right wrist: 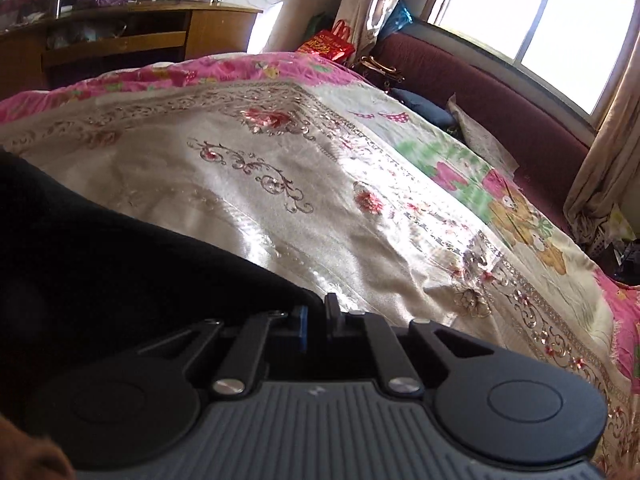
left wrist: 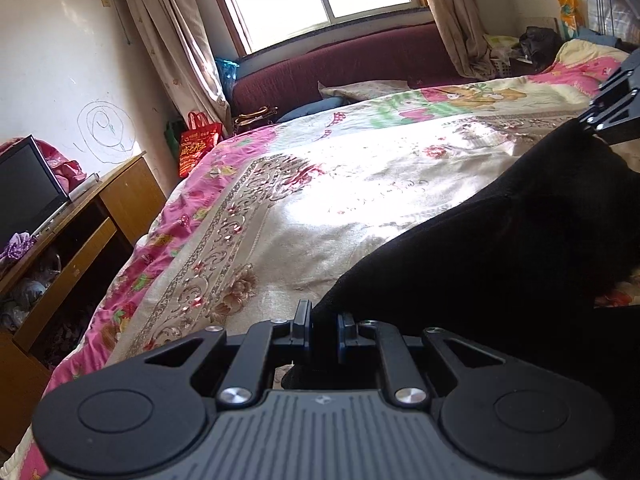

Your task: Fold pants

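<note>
The black fabric pants (left wrist: 500, 248) lie spread over the cream floral satin bedspread (left wrist: 320, 184). Your left gripper (left wrist: 324, 328) pinches their edge between nearly closed fingers. Your right gripper (right wrist: 318, 316) likewise has its fingers drawn close on the cloth's edge.

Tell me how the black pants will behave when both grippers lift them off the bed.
The black pants drape and sag between the left gripper and right gripper, so likely floppy. The satin bedspread looks glossy, so they'd probably slide easily.
</note>
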`<state>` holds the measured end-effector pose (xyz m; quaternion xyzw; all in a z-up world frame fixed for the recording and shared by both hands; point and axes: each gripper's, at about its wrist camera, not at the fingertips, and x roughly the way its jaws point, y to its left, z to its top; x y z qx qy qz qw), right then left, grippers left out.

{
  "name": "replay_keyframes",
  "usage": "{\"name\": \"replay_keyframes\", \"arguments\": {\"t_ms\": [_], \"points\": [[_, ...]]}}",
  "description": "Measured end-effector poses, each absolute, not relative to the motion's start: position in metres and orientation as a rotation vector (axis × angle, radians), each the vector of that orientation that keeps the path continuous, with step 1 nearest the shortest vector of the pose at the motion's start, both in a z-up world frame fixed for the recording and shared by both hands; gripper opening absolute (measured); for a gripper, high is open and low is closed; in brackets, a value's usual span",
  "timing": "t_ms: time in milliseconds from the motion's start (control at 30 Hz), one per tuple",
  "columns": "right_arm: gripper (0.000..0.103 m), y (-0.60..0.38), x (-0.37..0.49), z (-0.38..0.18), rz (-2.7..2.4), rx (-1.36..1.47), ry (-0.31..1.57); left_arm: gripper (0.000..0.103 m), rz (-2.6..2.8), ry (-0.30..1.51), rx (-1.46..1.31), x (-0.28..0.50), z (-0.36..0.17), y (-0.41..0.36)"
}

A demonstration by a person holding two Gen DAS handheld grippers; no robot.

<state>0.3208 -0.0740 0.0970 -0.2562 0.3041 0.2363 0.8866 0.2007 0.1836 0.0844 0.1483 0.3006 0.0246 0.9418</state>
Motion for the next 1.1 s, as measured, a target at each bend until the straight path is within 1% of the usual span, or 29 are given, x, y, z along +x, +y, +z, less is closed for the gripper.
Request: {"name": "replay_keyframes", "arguments": {"t_ms": [100,167,267,367,433,533,600,700,833,900,1000,1100], "points": [[0.007,-0.080,0.257,0.120,0.480,-0.551,0.561,0.028,0.058,0.581,0.263,0.175,0.092,0.196],[0.007,-0.080,0.204,0.119,0.501,-0.584,0.552,0.028,0.073,0.578,0.263,0.155,0.089,0.200],[0.005,-0.073,0.135,0.094,0.614,-0.526,0.692,0.028,0.110,0.605,0.280,0.124,0.073,0.208],[0.005,-0.061,0.097,0.050,0.700,-0.475,0.847,0.028,0.133,0.660,0.290,0.101,0.048,0.217],[0.005,-0.055,0.087,0.025,0.715,-0.449,0.921,0.029,0.131,0.676,0.325,0.087,0.034,0.217],[0.005,-0.047,0.081,0.012,0.698,-0.462,0.942,0.029,0.151,0.665,0.382,0.069,0.019,0.214],[0.004,-0.045,0.079,0.019,0.681,-0.453,0.933,0.029,0.159,0.646,0.386,0.067,0.016,0.214],[0.004,-0.044,0.086,0.039,0.659,-0.432,0.925,0.029,0.159,0.598,0.360,0.076,0.027,0.221],[0.004,-0.040,0.087,0.071,0.621,-0.444,0.836,0.028,0.187,0.499,0.355,0.071,0.050,0.228],[0.004,-0.041,0.083,0.077,0.610,-0.448,0.806,0.028,0.194,0.485,0.320,0.060,0.056,0.236],[0.004,-0.050,0.076,0.061,0.613,-0.443,0.867,0.028,0.184,0.521,0.283,0.041,0.045,0.242],[0.005,-0.053,0.066,0.028,0.615,-0.457,0.951,0.028,0.168,0.570,0.286,0.032,0.024,0.239]]}}
